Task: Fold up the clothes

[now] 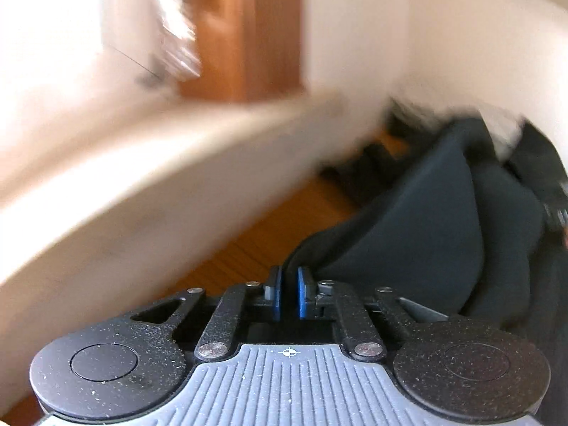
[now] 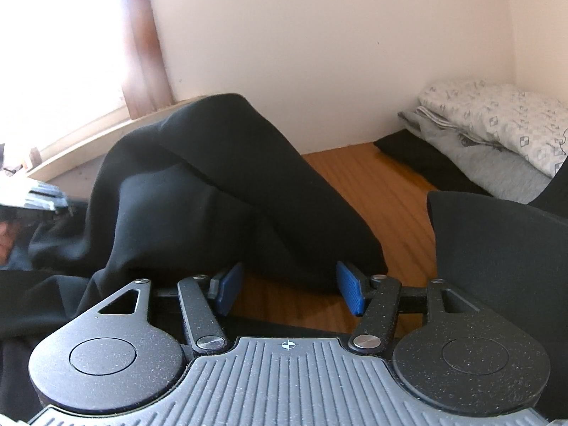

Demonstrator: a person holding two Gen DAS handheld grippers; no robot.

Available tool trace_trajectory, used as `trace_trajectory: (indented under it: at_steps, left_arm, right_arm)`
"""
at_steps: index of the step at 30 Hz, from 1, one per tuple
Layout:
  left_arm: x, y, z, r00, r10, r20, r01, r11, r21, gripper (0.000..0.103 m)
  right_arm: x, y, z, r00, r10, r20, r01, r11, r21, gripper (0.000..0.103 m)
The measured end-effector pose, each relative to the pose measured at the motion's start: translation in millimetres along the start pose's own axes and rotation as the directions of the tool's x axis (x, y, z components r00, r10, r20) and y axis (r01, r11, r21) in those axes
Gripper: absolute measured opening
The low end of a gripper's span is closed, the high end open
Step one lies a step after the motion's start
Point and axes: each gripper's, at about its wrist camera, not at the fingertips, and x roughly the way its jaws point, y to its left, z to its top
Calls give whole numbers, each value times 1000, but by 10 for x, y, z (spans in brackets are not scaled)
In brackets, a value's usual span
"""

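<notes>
A black garment (image 1: 419, 234) hangs to the right in the blurred left wrist view. Its corner runs down into my left gripper (image 1: 288, 293), whose blue pads are pressed nearly together on the cloth. In the right wrist view the same black garment (image 2: 213, 191) lies bunched in thick folds over the wooden floor (image 2: 372, 195). My right gripper (image 2: 290, 285) is open, its blue pads wide apart just under the garment's lower edge, with nothing between them. Another black part of the cloth (image 2: 497, 255) rises at the right.
Patterned white and grey bedding (image 2: 497, 124) lies on a flat black cloth (image 2: 419, 159) in the far right corner. A brown curtain (image 2: 142, 35) hangs by a bright window at left. A pale ledge (image 1: 142, 184) and a wooden door (image 1: 248, 35) show in blur.
</notes>
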Motion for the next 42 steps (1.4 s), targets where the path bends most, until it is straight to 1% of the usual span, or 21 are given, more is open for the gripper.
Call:
trace_trajectory:
  at_steps: [8, 11, 14, 16, 19, 20, 21, 24, 26, 28, 32, 35, 36, 38, 39, 40, 42]
  left_arm:
    - [-446, 167, -124, 994, 60, 92, -54, 997, -61, 10]
    - [-446, 159, -282, 993, 43, 113, -35, 997, -75, 10]
    - [-432, 213, -382, 990, 14, 137, 2, 994, -111, 10]
    - [-461, 271, -458, 987, -12, 162, 36, 989, -145, 10]
    - [-428, 381, -523, 986, -52, 159, 83, 977, -195, 11]
    - [-424, 391, -526, 986, -56, 160, 88, 976, -200, 11]
    - [-420, 398, -527, 985, -58, 161, 91, 975, -205, 11]
    - [-417, 401, -528, 985, -59, 164, 93, 974, -208, 11]
    - [-427, 386, -527, 985, -53, 165, 86, 976, -201, 11]
    - [-433, 389, -527, 985, -52, 167, 85, 976, -201, 11]
    - [-432, 387, -521, 985, -49, 168, 83, 976, -199, 11]
    - [-417, 382, -512, 985, -45, 167, 78, 977, -196, 11]
    - [-416, 385, -514, 985, -45, 167, 77, 978, -196, 11]
    - [-420, 388, -519, 985, -44, 167, 77, 977, -196, 11]
    - [-424, 389, -523, 985, -44, 167, 77, 977, -197, 11]
    - [-428, 389, -527, 985, -43, 166, 76, 977, -197, 11]
    - [-433, 389, -532, 985, -42, 165, 75, 977, -198, 11]
  right_arm:
    - [-53, -19, -20, 999, 28, 31, -29, 1000, 13, 59]
    - [-83, -17, -31, 998, 33, 51, -34, 999, 17, 59]
    - [-120, -16, -36, 997, 20, 77, -22, 999, 25, 59]
    - [-137, -20, -17, 996, 30, 82, -33, 999, 28, 62]
    - [-153, -141, 105, 995, 36, 94, -47, 992, 120, 62]
    - [-159, -181, 145, 994, 36, 99, -51, 988, 149, 62]
    - [-172, -186, 198, 994, 16, 108, -32, 989, 145, 62]
    - [-108, -214, 353, 995, -37, 88, 25, 991, 134, 62]
    - [7, -267, 416, 998, -42, 55, 34, 989, 142, 62]
    - [141, -278, 459, 1000, -4, 11, 2, 990, 140, 62]
    - [358, -170, 523, 999, 36, -36, -31, 992, 119, 64]
    - [442, -29, 555, 998, 3, -57, 2, 997, 83, 64]
    - [471, 18, 565, 998, -8, -63, 13, 997, 71, 59]
    - [527, 112, 586, 997, -31, -76, 34, 998, 46, 39]
    - [555, 159, 597, 996, -42, -82, 45, 998, 34, 23]
    - [582, 207, 608, 995, -53, -87, 56, 998, 22, 18]
    - [539, 363, 694, 996, -64, -61, 63, 998, -5, 13]
